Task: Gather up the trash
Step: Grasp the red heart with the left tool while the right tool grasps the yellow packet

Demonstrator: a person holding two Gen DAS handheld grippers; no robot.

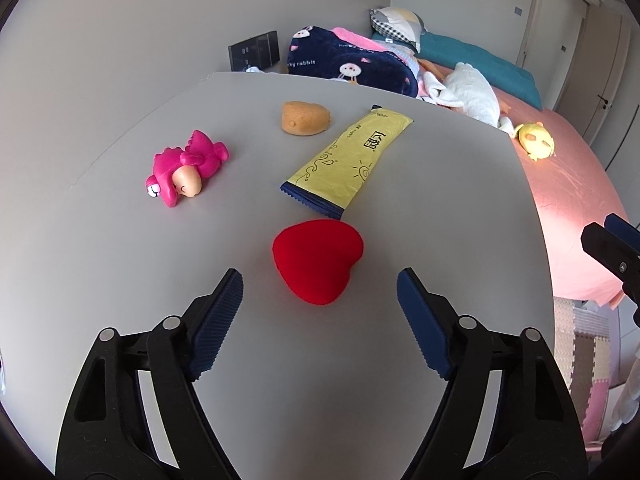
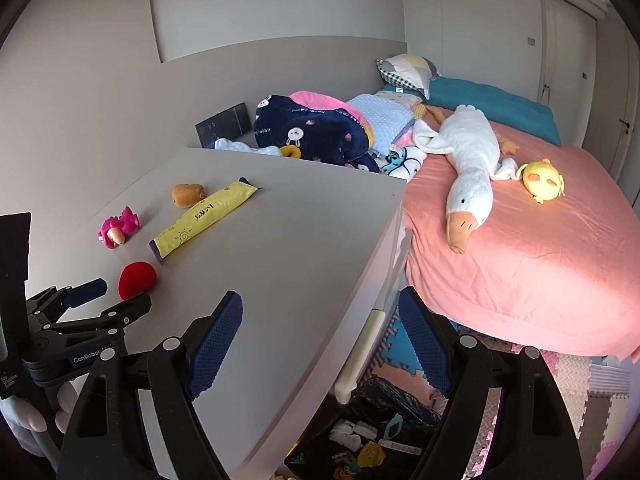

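Trash already collected is seen in a black bin bag (image 2: pixel 384 420) on the floor below the table edge, where crumpled white scraps and small packets lie. Four things are left on the grey table (image 1: pixel 420 208), and they are taken here from largest to smallest. A yellow wrapper (image 1: pixel 348 160) with dark serrated ends lies flat near the middle and is judged the plainest piece of trash remaining. Nearest the left gripper (image 1: pixel 320 292) sits a red heart-shaped object (image 1: pixel 318 258), just ahead of the spread jaws, with nothing clasped between them. A pink dinosaur toy (image 1: pixel 186 168) lies on its side to the left, and a potato-like lump (image 1: pixel 306 118) rests beyond the wrapper. The right gripper (image 2: pixel 320 316) is held released over the table edge, nothing between its pads. The task is judged partly done.
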